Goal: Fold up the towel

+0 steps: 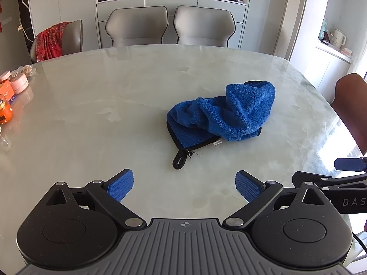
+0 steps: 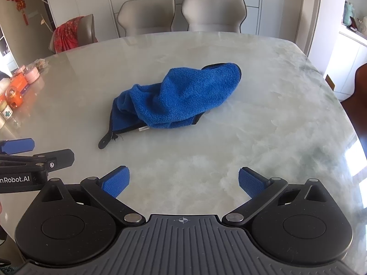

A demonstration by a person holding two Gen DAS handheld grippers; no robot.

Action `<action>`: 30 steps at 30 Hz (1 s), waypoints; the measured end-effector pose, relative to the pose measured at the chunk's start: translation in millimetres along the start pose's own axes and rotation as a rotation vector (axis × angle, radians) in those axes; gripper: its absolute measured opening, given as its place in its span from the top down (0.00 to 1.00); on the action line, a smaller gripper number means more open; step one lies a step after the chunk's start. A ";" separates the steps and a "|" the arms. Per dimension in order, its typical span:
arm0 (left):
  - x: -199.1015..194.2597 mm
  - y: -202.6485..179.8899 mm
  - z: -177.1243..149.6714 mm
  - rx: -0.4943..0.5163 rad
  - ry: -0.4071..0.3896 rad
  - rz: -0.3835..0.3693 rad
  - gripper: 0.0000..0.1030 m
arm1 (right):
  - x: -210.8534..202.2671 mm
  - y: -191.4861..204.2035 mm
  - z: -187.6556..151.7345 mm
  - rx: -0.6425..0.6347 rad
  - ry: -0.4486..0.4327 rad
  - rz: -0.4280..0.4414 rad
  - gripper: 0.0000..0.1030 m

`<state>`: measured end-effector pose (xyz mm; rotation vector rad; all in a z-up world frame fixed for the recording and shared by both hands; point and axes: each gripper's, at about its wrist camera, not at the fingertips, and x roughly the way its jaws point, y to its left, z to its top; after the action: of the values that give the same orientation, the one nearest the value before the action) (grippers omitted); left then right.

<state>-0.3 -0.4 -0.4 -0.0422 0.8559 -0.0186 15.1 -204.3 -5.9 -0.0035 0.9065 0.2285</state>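
Right, the pale marble counter (image 1: 91,105) spreads wide, bare stone all around the blue towel (image 1: 224,112), which lies crumpled mid-counter at twelve o'clock, its black loop (image 1: 180,160) pointing to six. Two grey chairs (image 1: 137,25) stand behind. Left gripper (image 1: 184,185) and right gripper (image 2: 183,182) hover side by side, jaws spread, empty.

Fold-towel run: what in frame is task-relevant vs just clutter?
Task-relevant:
- blue towel, crumpled on the marble table
- its black hanging loop
- left gripper, open
- right gripper, open

Clutter:
- pink jars and orange box at the table's left edge
- red cloth on a chair
- two grey chairs
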 end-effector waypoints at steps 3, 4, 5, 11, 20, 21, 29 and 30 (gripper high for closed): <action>0.3 -1.1 -1.6 0.000 0.002 0.005 0.05 | 1.4 -2.4 -2.1 -0.002 -0.001 0.001 0.01; 0.4 -1.4 -2.2 0.000 0.003 0.007 0.05 | 2.3 -2.8 -2.8 -0.003 0.000 0.001 0.01; 0.5 -1.8 -2.7 0.000 0.004 0.009 0.05 | 3.0 -2.9 -3.3 -0.004 0.000 0.002 0.01; 0.8 -2.4 -5.0 0.002 0.009 0.016 0.05 | 1.2 -2.1 -3.3 -0.006 0.001 -0.007 0.01; 2.8 -9.2 -4.6 0.003 0.018 0.005 0.05 | 3.6 -0.1 -7.4 -0.010 0.006 -0.015 0.01; 2.4 -8.8 -4.6 0.002 0.019 0.004 0.05 | 3.8 0.3 -8.0 -0.010 0.007 -0.016 0.01; -1.8 -8.0 1.2 -0.013 0.027 -0.005 0.05 | 3.6 4.0 -4.3 -0.020 0.015 -0.022 0.01; -1.3 -6.9 1.6 -0.014 0.028 -0.006 0.05 | 3.7 4.0 -5.0 -0.020 0.015 -0.022 0.01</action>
<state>0.0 -7.2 2.0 -0.0576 0.8837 -0.0193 12.6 -200.1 -11.6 -0.0338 0.9184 0.2176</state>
